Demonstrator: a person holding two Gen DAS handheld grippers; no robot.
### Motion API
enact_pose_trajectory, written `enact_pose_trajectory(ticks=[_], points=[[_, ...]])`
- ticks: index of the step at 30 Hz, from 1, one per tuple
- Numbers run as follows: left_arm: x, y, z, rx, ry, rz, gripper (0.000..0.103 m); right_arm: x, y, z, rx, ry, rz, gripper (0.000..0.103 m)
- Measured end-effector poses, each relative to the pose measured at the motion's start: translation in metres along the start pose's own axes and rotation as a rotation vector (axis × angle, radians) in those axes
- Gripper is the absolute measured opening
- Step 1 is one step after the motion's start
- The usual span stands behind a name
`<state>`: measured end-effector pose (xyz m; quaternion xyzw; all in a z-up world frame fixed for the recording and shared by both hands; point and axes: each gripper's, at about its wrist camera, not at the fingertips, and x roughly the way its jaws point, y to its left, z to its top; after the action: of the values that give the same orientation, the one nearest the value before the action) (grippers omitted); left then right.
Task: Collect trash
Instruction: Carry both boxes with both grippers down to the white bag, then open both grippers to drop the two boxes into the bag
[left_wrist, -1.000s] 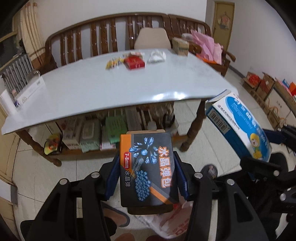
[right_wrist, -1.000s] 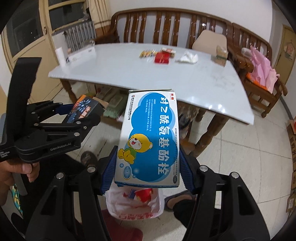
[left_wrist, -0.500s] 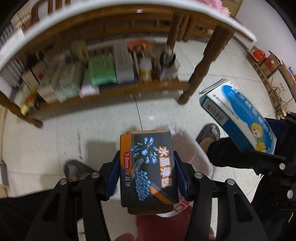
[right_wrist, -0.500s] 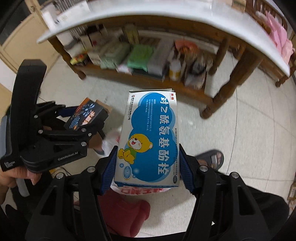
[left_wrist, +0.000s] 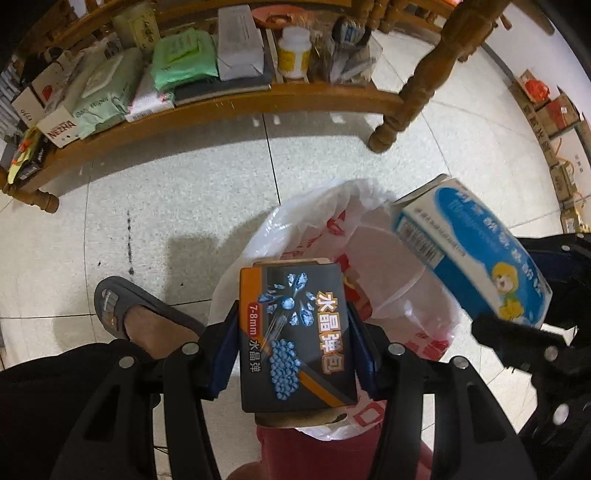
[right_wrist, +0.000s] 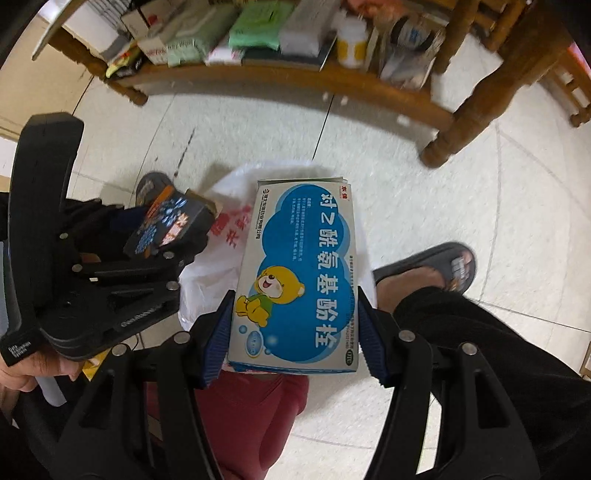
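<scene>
My left gripper (left_wrist: 293, 350) is shut on a black and orange box (left_wrist: 293, 332) and holds it above the open white plastic trash bag (left_wrist: 388, 258) with red print on the floor. My right gripper (right_wrist: 295, 332) is shut on a blue and white medicine box with a cartoon bear (right_wrist: 299, 273), also above the bag (right_wrist: 221, 236). The medicine box shows at the right of the left wrist view (left_wrist: 476, 254). The left gripper and its black box (right_wrist: 166, 225) show at the left of the right wrist view.
A wooden table's lower shelf (left_wrist: 221, 103) holds packs, boxes and a bottle, with a table leg (left_wrist: 413, 92) at the right. The person's sandalled feet (left_wrist: 125, 310) (right_wrist: 436, 269) stand either side of the bag. Cardboard boxes (left_wrist: 546, 110) sit far right.
Both grippers have tilted down from the tabletop toward the floor and moved over the trash bag. Each still holds its box.
</scene>
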<state>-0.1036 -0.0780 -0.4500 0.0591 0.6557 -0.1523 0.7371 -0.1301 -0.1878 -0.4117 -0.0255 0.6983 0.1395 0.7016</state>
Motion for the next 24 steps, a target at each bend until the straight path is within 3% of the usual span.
enact_pose_trajectory(ticks=[14,24], points=[[0.067,-0.002,-0.005,0.050,0.115,0.061,0.052,0.098,-0.006,0.006,-0.035,0.235,-0.041,0.060],[0.089,-0.002,0.000,0.031,0.149,0.020,0.052,0.122,-0.003,-0.005,-0.053,0.281,-0.071,0.061]])
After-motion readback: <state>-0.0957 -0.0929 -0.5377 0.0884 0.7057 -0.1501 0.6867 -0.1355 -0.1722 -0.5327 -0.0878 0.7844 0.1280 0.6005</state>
